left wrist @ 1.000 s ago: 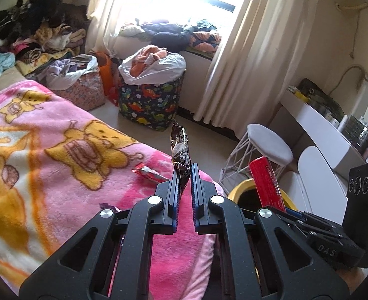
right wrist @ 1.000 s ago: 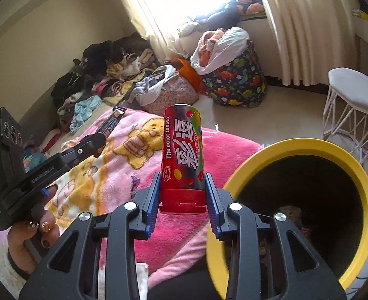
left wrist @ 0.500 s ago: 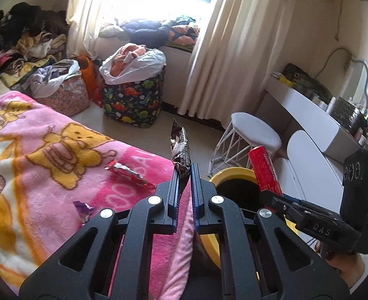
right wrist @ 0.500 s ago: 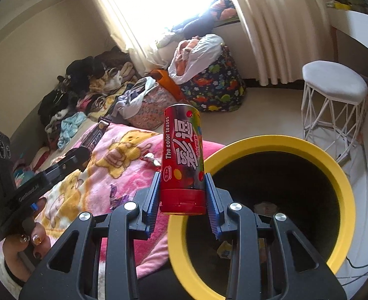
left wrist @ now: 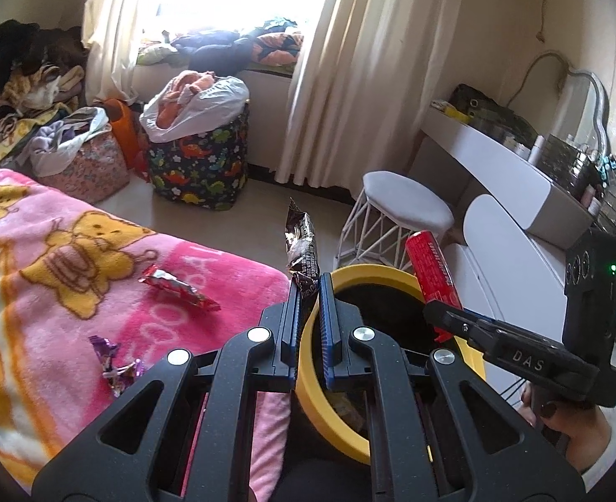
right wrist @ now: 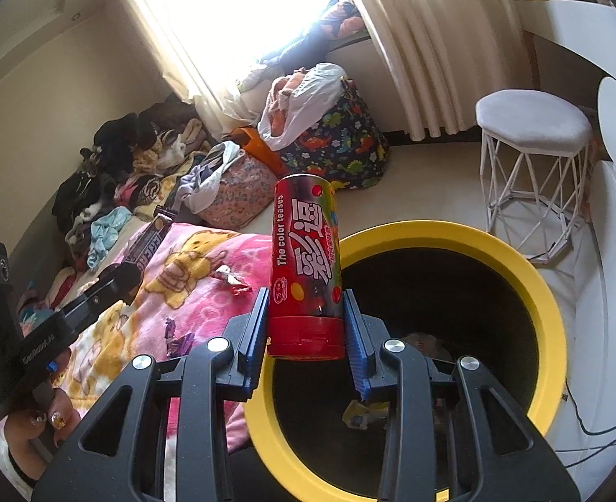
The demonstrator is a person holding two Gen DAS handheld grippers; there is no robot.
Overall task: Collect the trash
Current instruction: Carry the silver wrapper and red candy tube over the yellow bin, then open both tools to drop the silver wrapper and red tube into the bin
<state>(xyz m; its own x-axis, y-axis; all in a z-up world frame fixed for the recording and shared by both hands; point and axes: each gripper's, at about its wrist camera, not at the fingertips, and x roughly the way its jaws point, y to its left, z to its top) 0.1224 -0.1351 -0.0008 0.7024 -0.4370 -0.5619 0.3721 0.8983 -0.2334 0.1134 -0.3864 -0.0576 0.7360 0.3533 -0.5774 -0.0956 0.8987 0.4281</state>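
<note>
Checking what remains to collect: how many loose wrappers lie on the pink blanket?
2: a red wrapper mid-blanket, and a purple wrapper nearer the camera. Others may hide behind the black gripper frame.

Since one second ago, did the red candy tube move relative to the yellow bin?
Yes. The red candy tube in the right gripper shifted from beside the yellow bin to over its left rim.

Bin (right wrist: 550,318) near rim cut off below, its litter (right wrist: 362,414) too dim to identify
</note>
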